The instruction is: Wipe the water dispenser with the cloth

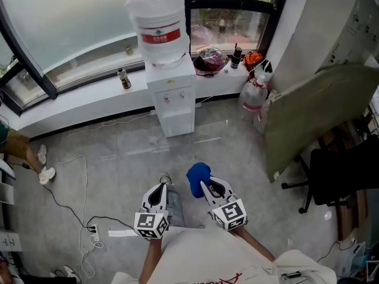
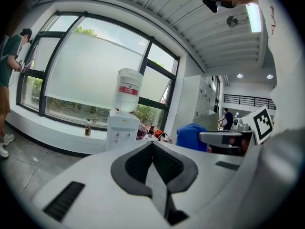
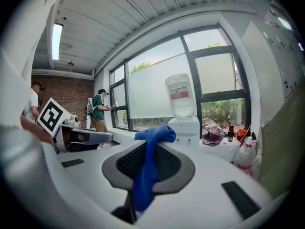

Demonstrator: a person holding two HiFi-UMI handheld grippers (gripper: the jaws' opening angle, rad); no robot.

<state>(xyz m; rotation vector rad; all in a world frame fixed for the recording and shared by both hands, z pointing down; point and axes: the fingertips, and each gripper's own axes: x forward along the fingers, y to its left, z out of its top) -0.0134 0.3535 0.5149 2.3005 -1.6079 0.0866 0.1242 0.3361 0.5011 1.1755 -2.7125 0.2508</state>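
Note:
A white water dispenser (image 1: pixel 172 99) with a large bottle (image 1: pixel 159 25) on top stands against the window ledge; it also shows as the dispenser (image 2: pixel 121 130) and the dispenser (image 3: pixel 186 128) in the gripper views. My right gripper (image 1: pixel 204 185) is shut on a blue cloth (image 1: pixel 198 178), which hangs between its jaws as the cloth (image 3: pixel 148 168). My left gripper (image 1: pixel 164 182) is beside it, jaws shut with nothing between them (image 2: pixel 151 144). Both grippers are held well short of the dispenser, over the grey floor.
A spray bottle (image 1: pixel 254 93) stands on the floor right of the dispenser. A small bottle (image 1: pixel 124 78) and a bowl (image 1: pixel 209 61) sit on the ledge. A leaning board (image 1: pixel 314 117) and black office chair (image 1: pixel 340 170) stand at right. Cables and a power strip (image 1: pixel 93 232) lie at left; a person (image 1: pixel 21 149) stands there.

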